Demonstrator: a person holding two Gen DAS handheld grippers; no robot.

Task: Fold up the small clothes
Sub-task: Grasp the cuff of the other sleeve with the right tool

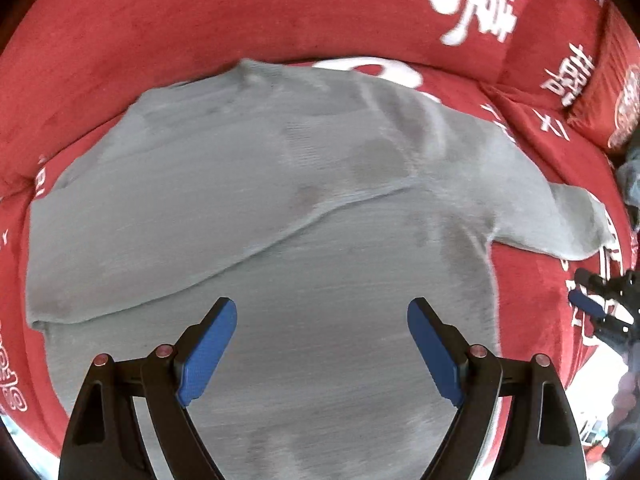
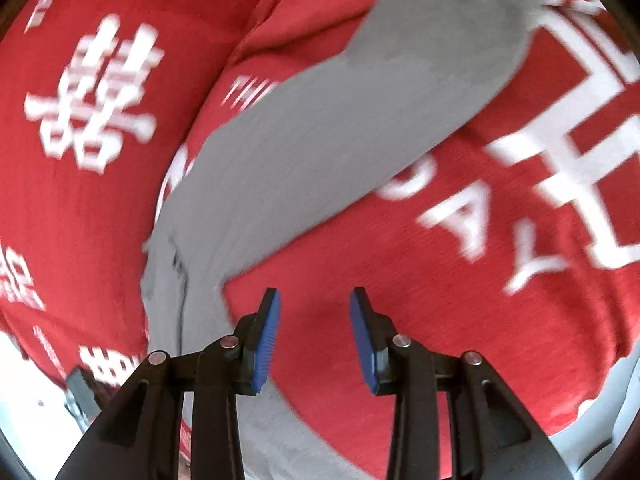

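Observation:
A grey knitted sweater (image 1: pixel 256 208) lies spread on a red sofa seat (image 1: pixel 532 292). One sleeve is folded across its chest; the other sleeve (image 1: pixel 568 220) sticks out to the right. My left gripper (image 1: pixel 322 308) hangs above the sweater's lower body, open wide, with nothing between its blue pads. In the right wrist view the outstretched grey sleeve (image 2: pixel 320 148) runs diagonally toward the upper right. My right gripper (image 2: pixel 316 298) hovers over red fabric just right of the sweater's side, jaws apart and empty. Its tips (image 1: pixel 588 300) show at the left view's right edge.
The red cover bears white characters and letters (image 2: pixel 472 216). The sofa's back cushion (image 1: pixel 224 12) rises behind the sweater, and a red pillow (image 1: pixel 616 92) sits at the far right. A pale floor (image 2: pixel 24 396) shows past the seat's front edge.

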